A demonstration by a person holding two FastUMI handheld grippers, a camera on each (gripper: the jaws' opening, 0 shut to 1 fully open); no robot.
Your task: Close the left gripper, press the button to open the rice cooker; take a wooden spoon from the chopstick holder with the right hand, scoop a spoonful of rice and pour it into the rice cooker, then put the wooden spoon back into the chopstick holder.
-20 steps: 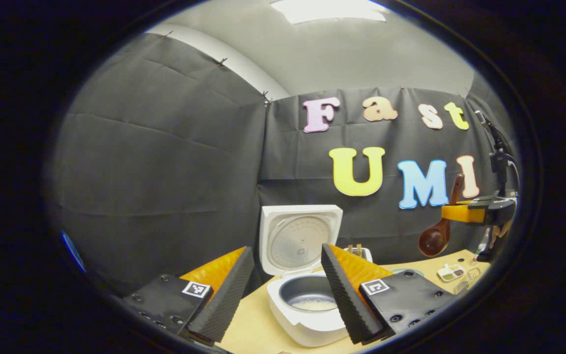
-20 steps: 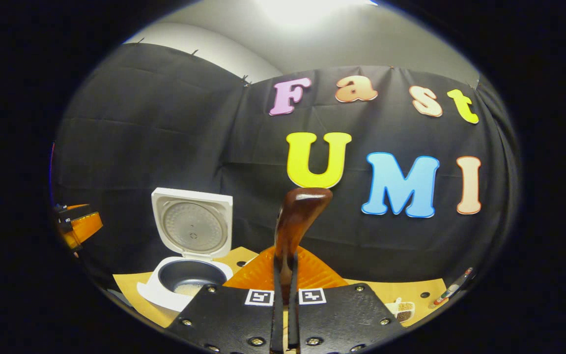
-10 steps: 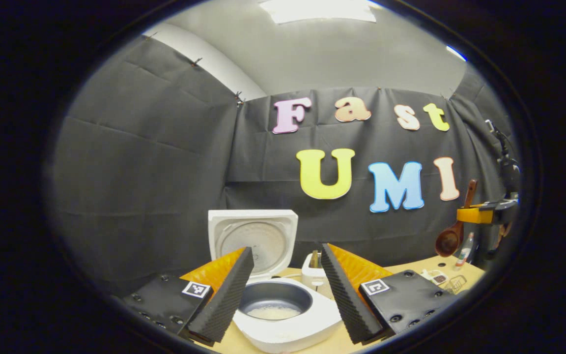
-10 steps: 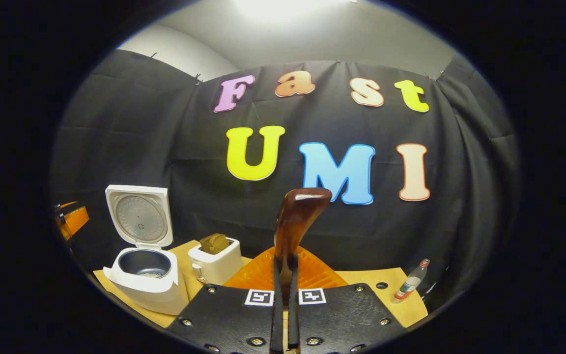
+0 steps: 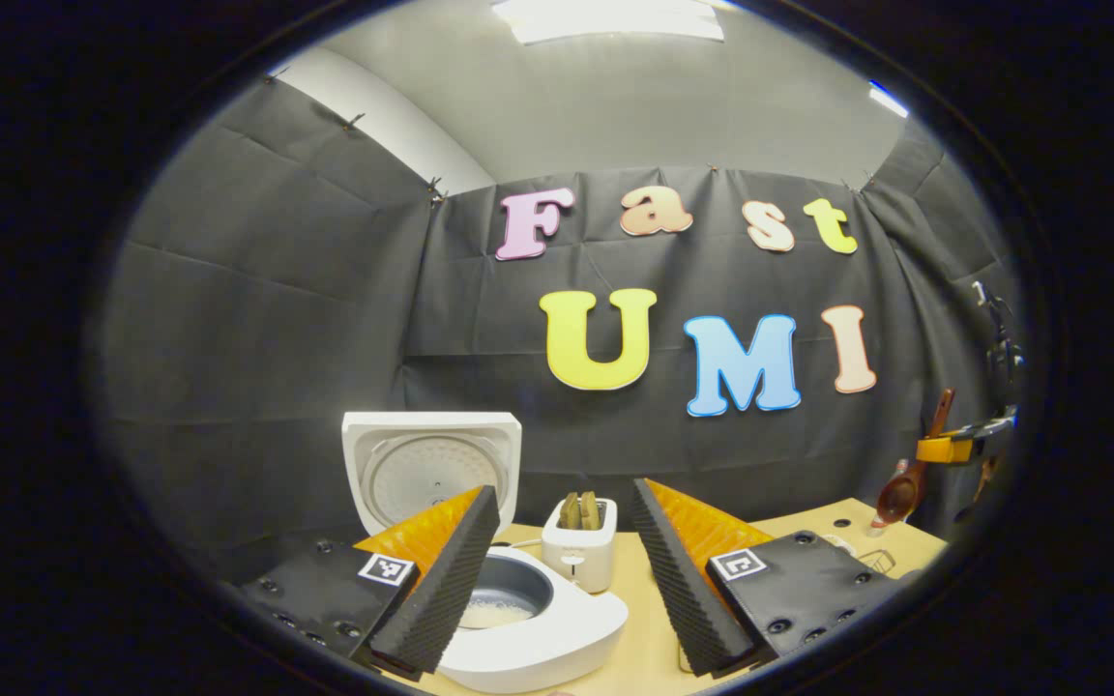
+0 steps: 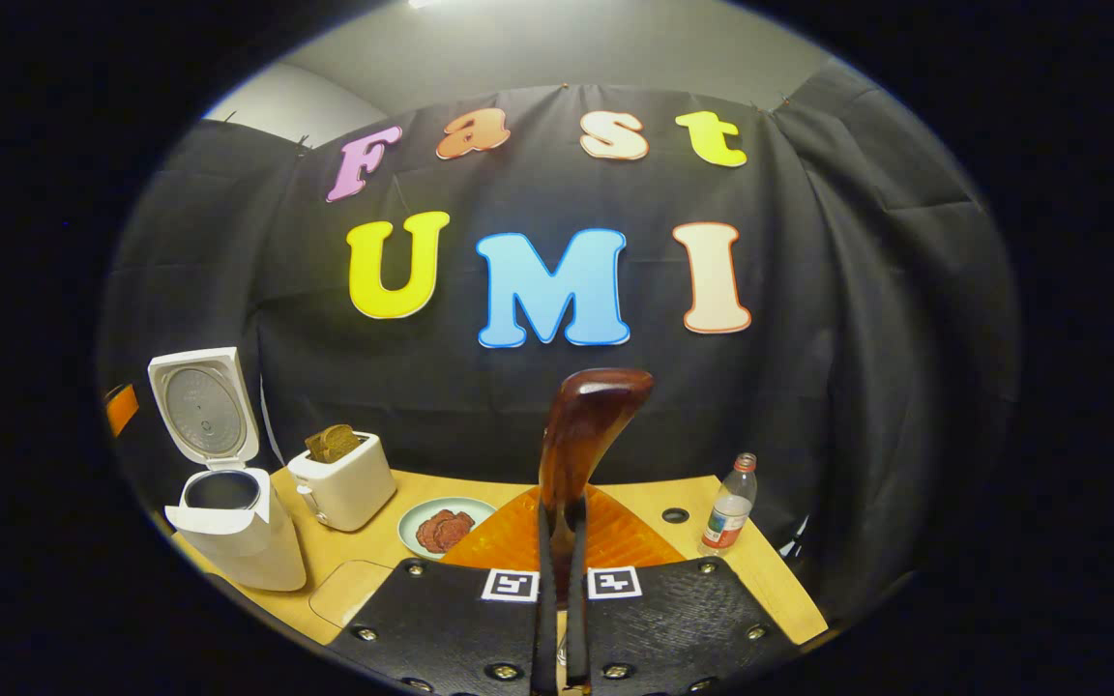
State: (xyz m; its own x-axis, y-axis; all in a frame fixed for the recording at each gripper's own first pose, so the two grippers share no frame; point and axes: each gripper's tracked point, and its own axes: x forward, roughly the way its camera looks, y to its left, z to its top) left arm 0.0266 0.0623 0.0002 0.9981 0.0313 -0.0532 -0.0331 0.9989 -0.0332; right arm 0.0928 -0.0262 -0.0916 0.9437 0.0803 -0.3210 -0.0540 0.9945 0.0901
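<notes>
Rice cooker [image 5: 518,619] sits open on the wooden table [image 5: 644,628], lid [image 5: 431,464] upright, white rice in the inner pot [image 5: 504,604]. Scoop-and-pour looks done; the step in hand is most likely returning the spoon.

Right gripper [image 6: 557,619] is clenched on the wooden spoon [image 6: 581,435]: both fingers press the handle, which rises at 12 o'clock from the jaws. In the left gripper view the spoon [image 5: 910,474] hangs bowl-down at about 3 o'clock, long axis near vertical, slightly tilted, well apart from the cooker.

Left gripper [image 5: 562,570] is released, fingers spread wide, grasping nothing; cooker lies between and below the fingers at about 6 o'clock.

Chopstick holder cannot be identified. In the right gripper view the cooker [image 6: 228,522] lies at 9 o'clock, toaster [image 6: 339,478] with bread just beside it, plate [image 6: 441,527] near 10 o'clock of the jaws, bottle [image 6: 729,503] at 2 o'clock.

Key relation: the spoon is already upright, in the right hand, away from the cooker. Return likely needs a straight vertical lowering, bowl first, once the holder is in sight.
</notes>
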